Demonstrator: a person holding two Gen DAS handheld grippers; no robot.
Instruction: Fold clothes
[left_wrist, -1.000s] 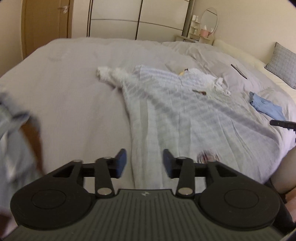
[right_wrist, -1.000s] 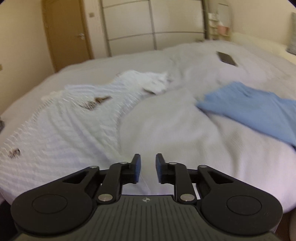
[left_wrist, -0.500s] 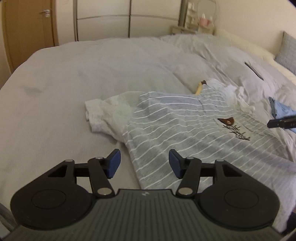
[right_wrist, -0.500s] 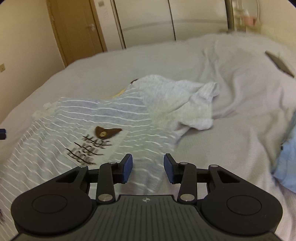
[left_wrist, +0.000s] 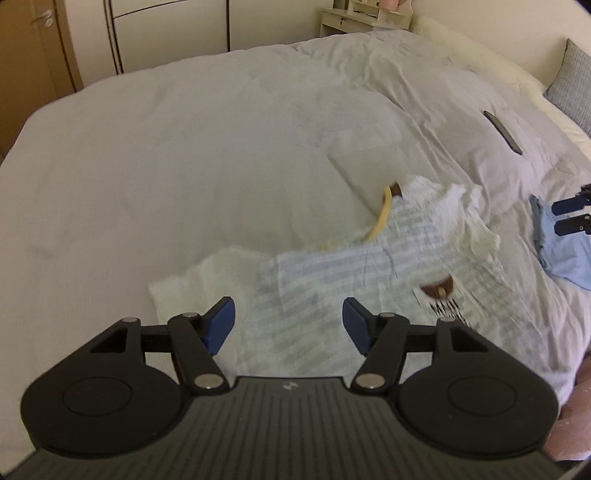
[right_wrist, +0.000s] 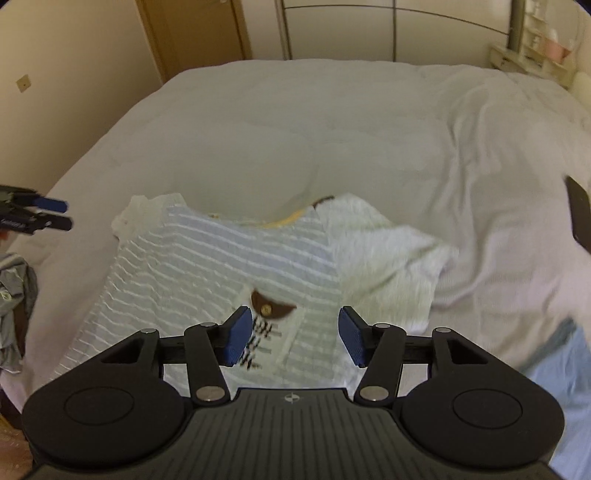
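Both views have closed in on the striped T-shirt (left_wrist: 369, 280) over the last second. A second ago your left hand-held gripper (left_wrist: 288, 321) looked along the shirt from its hem end and the right hand-held gripper (right_wrist: 293, 341) took in shirt and blue garment together from further off. Now each one hovers over the upper half of the shirt, near the shoulders.

Jaw state: the left has widened step by step across the three moments and now stands wide, holding nothing. The right was nearly closed a second ago and now also stands wide, holding nothing.

Position of the task's thing: the shirt lies spread, front up, on the bed (left_wrist: 184, 166), collar away from you. The left sleeve (left_wrist: 199, 280) lies flat, just ahead of the left jaws. The right sleeve (right_wrist: 388, 254) lies rumpled, just beyond the right jaws. The chest pocket (right_wrist: 273, 314) shows between the right fingers.

Judgement: two wide grippers coming in, one near each sleeve, read as an approach to pinch cloth for a fold or a smoothing. You cannot tell from these views which.

A blue garment (left_wrist: 565, 254) lies to the right, apart from the shirt, and a dark flat object (left_wrist: 502, 133) lies further up the bed.

Writing: dark marks sit under the brown pocket flap, too blurred to read. No brand is legible anywhere.
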